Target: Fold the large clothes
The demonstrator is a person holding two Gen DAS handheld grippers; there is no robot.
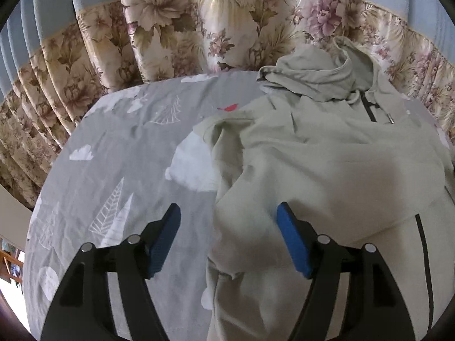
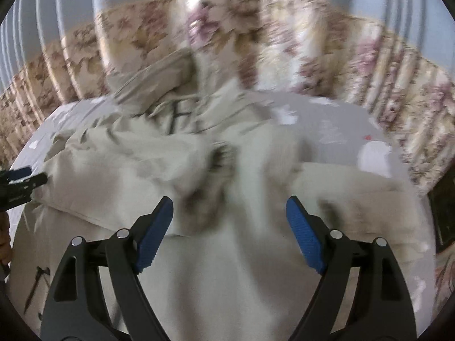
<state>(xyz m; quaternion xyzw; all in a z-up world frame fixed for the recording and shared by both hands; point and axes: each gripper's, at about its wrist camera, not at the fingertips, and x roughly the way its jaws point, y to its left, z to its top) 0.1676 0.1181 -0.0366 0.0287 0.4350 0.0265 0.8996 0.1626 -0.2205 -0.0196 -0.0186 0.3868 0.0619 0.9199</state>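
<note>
**Soft hoodie, best taken at its edges**

Since the beige hoodie (image 1: pixel 327 153) lies rumpled on the grey bedsheet (image 1: pixel 113 147), limp, light handling is expected; hem or sleeve edges are judged best. The left gripper (image 1: pixel 229 213) and right gripper (image 2: pixel 229 206) are held agape, empty.

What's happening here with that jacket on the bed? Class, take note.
A person with a gripper in each hand is folding a pale hooded jacket spread on a bed with a grey patterned sheet. The left gripper is open over the jacket's side edge, holding nothing. The right gripper is open too, above the rumpled cloth; that view is blurred. Flowered curtains hang behind.
</note>
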